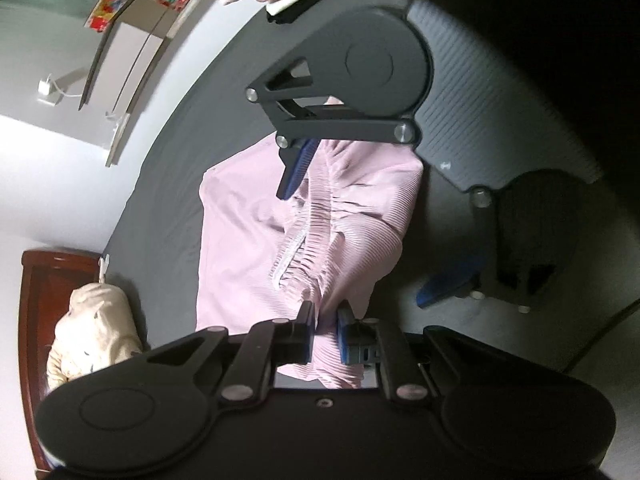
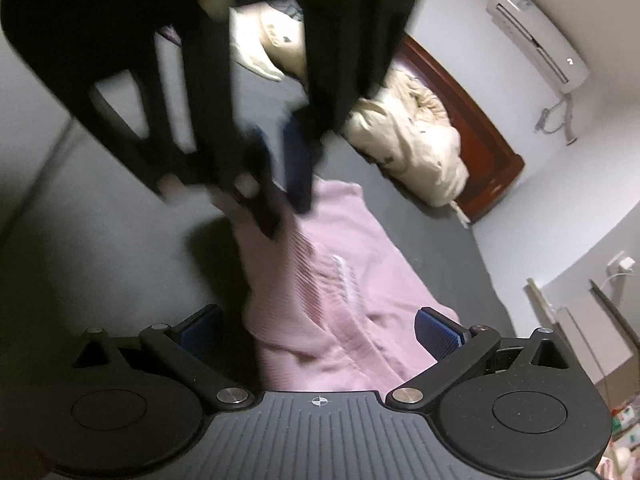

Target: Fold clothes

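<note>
The pink top (image 1: 304, 216) lies rumpled on the grey sheet (image 1: 168, 200), well apart from the cream bedding (image 2: 408, 136) by the headboard. Left gripper (image 1: 323, 334) is pinching the top's near edge, while the right gripper (image 2: 320, 330) hangs spread wide over the other end, gripping nothing. I'd clamp the right onto its edge first, then carry both sides over together so the fold lands flat.

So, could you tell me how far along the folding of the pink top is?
Early. Nothing looks folded yet: the pink top lies rumpled on the grey bed. In hand: the left hand-held gripper pinches its edge; the right hand-held gripper is open over it. All folds remain.
</note>
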The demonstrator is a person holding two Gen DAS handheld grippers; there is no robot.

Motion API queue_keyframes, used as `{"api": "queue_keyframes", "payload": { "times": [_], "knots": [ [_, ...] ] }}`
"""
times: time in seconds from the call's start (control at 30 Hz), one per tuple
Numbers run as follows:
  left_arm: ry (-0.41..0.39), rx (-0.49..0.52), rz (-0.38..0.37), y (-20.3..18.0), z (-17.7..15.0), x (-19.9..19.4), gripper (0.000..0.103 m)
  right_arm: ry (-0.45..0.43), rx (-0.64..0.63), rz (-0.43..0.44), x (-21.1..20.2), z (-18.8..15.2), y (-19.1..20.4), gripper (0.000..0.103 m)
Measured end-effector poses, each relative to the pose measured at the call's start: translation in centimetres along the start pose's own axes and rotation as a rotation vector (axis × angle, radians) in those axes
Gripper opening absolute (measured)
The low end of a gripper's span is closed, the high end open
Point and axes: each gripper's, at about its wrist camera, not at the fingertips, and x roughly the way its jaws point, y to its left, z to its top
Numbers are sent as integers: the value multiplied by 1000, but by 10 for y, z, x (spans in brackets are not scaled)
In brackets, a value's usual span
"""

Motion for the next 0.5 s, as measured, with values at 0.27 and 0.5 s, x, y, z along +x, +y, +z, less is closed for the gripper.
{"api": "queue_keyframes", "payload": {
  "times": [0.27, 0.5],
  "knots": [
    [3, -42, -11, 5, -2, -5, 13, 36, -204, -135, 13, -44, -27, 92],
    [4, -86, -19, -9, 0, -9, 14, 54, -282, -97, 28, -53, -37, 47]
  ]
}}
